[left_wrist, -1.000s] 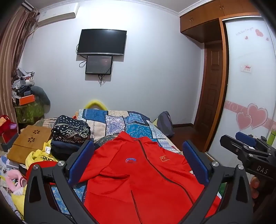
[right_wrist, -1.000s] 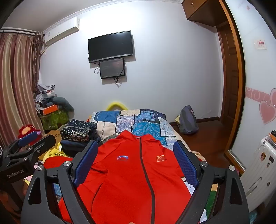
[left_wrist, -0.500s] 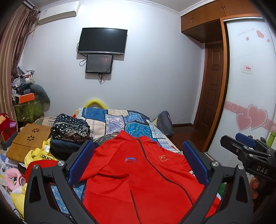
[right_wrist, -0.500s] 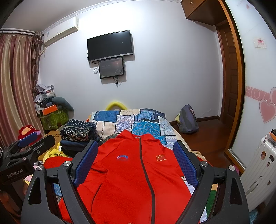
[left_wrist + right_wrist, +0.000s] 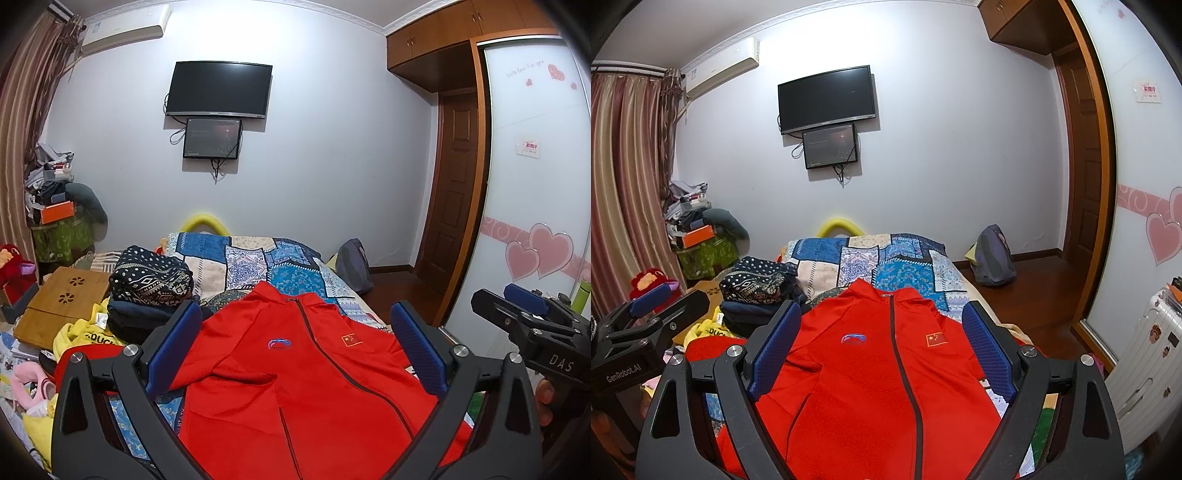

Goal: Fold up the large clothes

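Nothing has shifted in the last second: red zip-front track jacket [image 5: 295,369] lies flat, lower centre, unfolded. My left gripper [image 5: 295,350] and right gripper [image 5: 882,350] hover wide open, empty; folding hasn't begun.

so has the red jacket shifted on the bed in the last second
No. In the right wrist view the red jacket keeps its collar at the same patch of the patchwork quilt, beside the folded pile.

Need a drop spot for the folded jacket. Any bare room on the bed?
Free patch: the patchwork quilt beyond the red jacket collar, up to the bed's far end. A thin strip shows along the jacket's right edge. Crowded: the left side, with stacked dark clothes, a yellow garment and a wooden tray.
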### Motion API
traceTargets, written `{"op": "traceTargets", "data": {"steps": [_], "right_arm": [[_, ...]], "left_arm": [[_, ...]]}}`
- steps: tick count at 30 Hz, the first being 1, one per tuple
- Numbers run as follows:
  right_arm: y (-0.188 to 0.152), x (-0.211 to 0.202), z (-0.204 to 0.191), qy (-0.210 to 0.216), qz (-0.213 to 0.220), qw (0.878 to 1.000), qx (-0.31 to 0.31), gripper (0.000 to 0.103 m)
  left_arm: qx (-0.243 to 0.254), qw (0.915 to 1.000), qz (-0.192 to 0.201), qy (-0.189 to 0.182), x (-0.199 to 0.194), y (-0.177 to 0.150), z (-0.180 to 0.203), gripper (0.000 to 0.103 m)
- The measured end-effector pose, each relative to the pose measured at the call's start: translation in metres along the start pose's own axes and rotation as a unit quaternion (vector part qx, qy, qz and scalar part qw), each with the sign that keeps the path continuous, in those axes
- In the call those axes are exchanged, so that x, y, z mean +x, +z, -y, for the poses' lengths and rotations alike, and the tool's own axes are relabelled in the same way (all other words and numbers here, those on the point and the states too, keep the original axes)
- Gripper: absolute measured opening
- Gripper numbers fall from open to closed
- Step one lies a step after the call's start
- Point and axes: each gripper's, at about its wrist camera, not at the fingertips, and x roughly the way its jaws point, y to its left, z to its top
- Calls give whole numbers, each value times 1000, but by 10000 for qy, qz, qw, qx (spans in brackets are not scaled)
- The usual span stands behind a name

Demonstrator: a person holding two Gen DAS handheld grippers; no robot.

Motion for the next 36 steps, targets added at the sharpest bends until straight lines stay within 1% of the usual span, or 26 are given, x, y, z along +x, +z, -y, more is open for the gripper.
{"op": "traceTargets", "data": {"steps": [36], "right_arm": [[0, 2, 0, 5, -60, 10000, 0, 87]], "left_arm": [[-41, 10000, 2, 1, 1, 0, -1, 103]]}}
